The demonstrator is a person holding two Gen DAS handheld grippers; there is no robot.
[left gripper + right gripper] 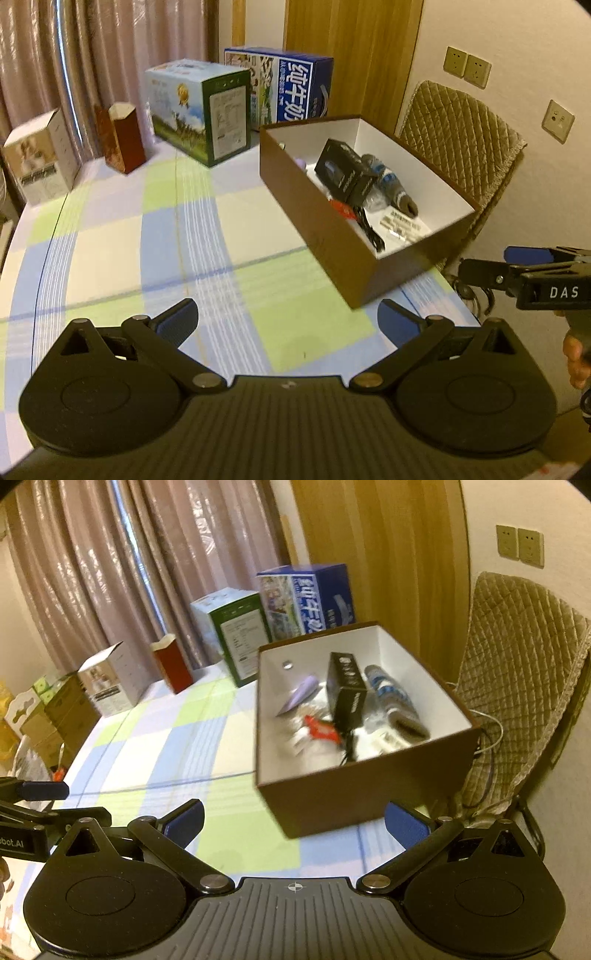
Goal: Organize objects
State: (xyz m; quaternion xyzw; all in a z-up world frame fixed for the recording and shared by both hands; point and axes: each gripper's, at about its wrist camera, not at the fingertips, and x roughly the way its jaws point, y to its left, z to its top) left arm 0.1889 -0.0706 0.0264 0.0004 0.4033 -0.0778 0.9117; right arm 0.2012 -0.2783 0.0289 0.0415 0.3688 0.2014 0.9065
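A brown cardboard box (pixel 332 236) with a white inside stands on the checked tablecloth at the table's right edge. It holds a black carton (pixel 345 173), a rolled grey and blue item (pixel 391 184), a red packet, a black cable and small papers. In the right wrist view the same box (pixel 351 794) also shows a purple item (pixel 301 694). My left gripper (pixel 288 325) hovers open above the cloth, short of the box. My right gripper (pixel 293 825) is open too, just before the box's near corner, with nothing between its fingers.
Along the table's far side stand a green and white carton (pixel 199 110), a blue milk carton (pixel 291 88), a dark red hexagonal box (pixel 123 142) and a white box (pixel 40 158). A quilted chair (pixel 461 140) is behind the brown box. Stacked boxes (pixel 55 712) lie off the left edge.
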